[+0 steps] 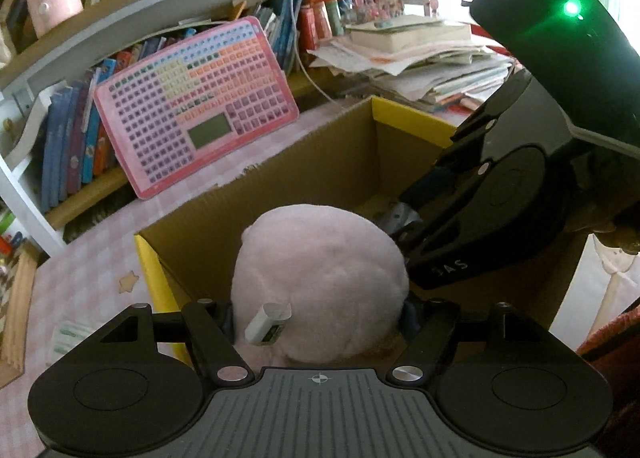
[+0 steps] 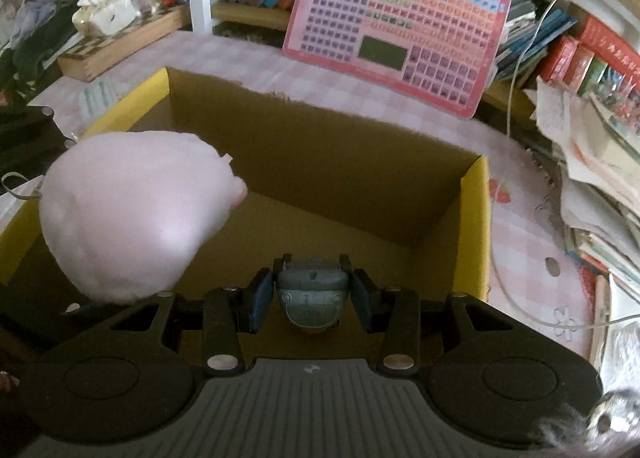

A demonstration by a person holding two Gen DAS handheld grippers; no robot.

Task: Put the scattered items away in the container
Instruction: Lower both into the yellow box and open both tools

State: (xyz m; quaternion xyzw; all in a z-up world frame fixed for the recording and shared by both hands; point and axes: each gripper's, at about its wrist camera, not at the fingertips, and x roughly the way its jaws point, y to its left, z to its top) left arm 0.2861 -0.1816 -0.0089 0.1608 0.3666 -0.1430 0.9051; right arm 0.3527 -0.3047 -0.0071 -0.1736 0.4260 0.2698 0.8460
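A round pink plush toy [image 1: 320,258] with a white tag [image 1: 268,324] sits between the fingers of my left gripper [image 1: 320,310], whose pads press its sides. It hangs over the left part of an open cardboard box [image 1: 412,114] with yellow outer walls. In the right wrist view the plush toy [image 2: 132,214] floats above the box [image 2: 476,186]. My right gripper [image 2: 312,294] is shut on a small grey toy [image 2: 312,290] held between its blue pads, low over the box's inside. The right gripper [image 1: 400,218] also shows in the left wrist view, reaching into the box from the right.
The box stands on a pink checked tablecloth [image 2: 532,242]. A pink button tablet [image 2: 400,22] leans against shelved books behind it. A messy stack of books and papers [image 2: 600,162] lies to the right, with a white cable [image 2: 516,70] hanging near it. A wooden board box [image 2: 120,42] sits far left.
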